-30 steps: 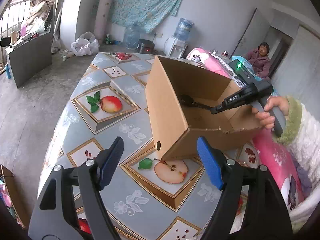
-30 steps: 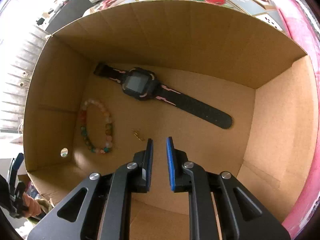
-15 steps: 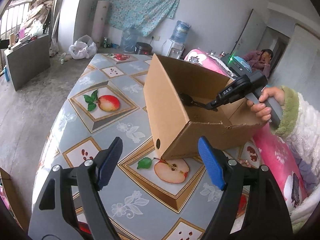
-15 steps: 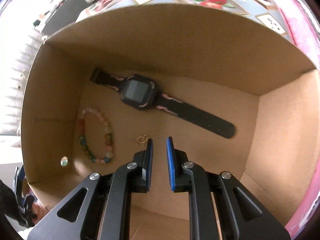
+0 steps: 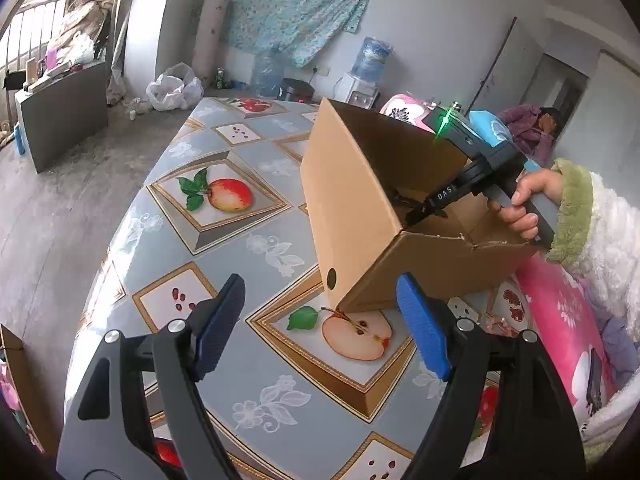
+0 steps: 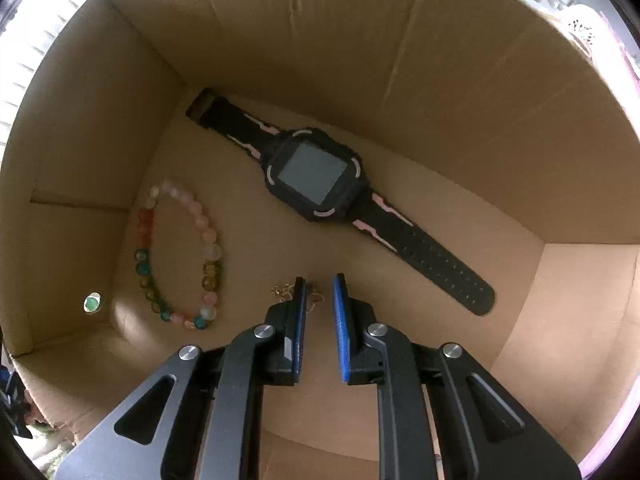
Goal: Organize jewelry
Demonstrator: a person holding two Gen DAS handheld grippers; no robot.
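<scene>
Fruit-patterned surface (image 5: 224, 240) carries the cardboard box (image 5: 348, 208), tipped up on one corner. Left gripper (image 5: 320, 320) hangs just short of it, jaws wide, nothing between them. Right gripper (image 6: 319, 296) points down into the box, jaws narrow with a slim gap, empty. On the floor: black watch (image 6: 316, 176) at twelve o'clock, bead bracelet (image 6: 180, 256) at nine, tiny gold piece (image 6: 282, 291) partly hidden behind the tips.
</scene>
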